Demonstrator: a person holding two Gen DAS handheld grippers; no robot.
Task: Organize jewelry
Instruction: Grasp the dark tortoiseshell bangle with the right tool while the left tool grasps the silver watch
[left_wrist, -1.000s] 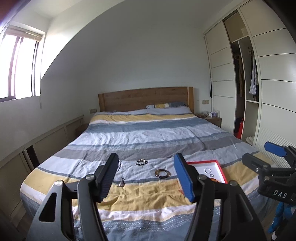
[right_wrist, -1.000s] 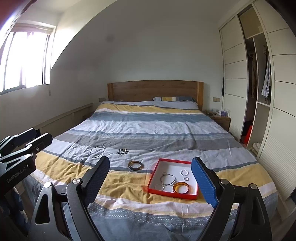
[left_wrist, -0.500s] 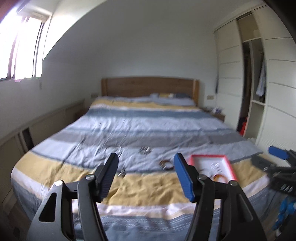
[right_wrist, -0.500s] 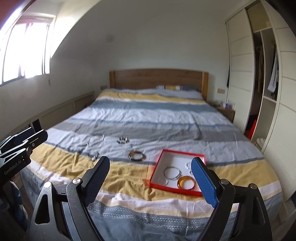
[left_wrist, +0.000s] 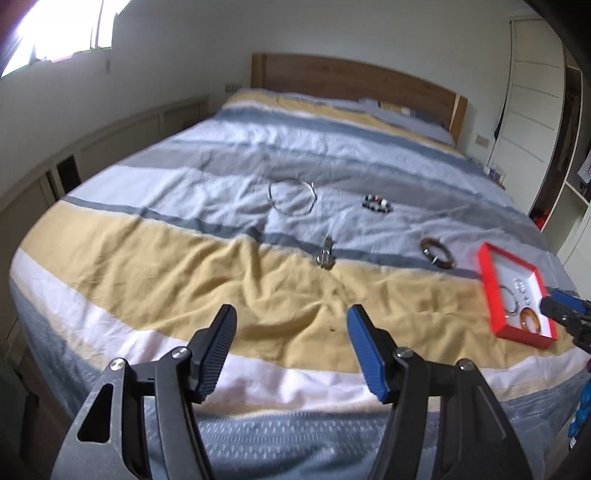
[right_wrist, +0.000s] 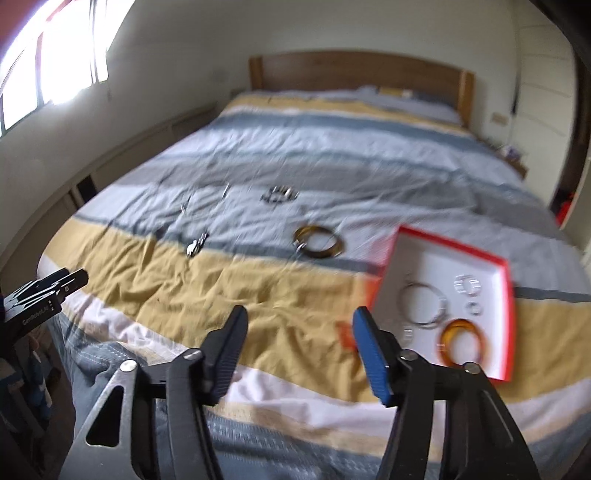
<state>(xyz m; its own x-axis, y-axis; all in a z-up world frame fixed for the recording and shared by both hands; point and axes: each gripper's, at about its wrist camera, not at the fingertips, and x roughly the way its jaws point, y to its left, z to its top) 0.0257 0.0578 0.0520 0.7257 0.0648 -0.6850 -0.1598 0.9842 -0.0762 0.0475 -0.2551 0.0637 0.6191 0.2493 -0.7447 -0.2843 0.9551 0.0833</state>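
A red-rimmed white tray (right_wrist: 502, 295) (left_wrist: 491, 288) lies on the striped bed and holds an orange bangle (right_wrist: 461, 339), a thin silver hoop (right_wrist: 423, 304) and small rings. Loose on the cover lie a brown bangle (right_wrist: 319, 243) (left_wrist: 437, 253), a beaded bracelet (left_wrist: 376, 204) (right_wrist: 279, 194), a thin silver necklace hoop (left_wrist: 293, 195) and a small silver piece (left_wrist: 325, 254) (right_wrist: 195, 245). My left gripper (left_wrist: 291, 332) is open and empty over the bed's foot. My right gripper (right_wrist: 300, 336) is open and empty, just left of the tray.
The bed (left_wrist: 166, 258) fills the room's middle, with a wooden headboard (left_wrist: 354, 79) at the back. Low wall cabinets (left_wrist: 110, 140) run along the left. A wardrobe (left_wrist: 535, 92) stands at the right.
Both grippers have moved forward and tilted down toward the bed's foot. The jewelry and tray look nearer and larger. Both stay open and empty.
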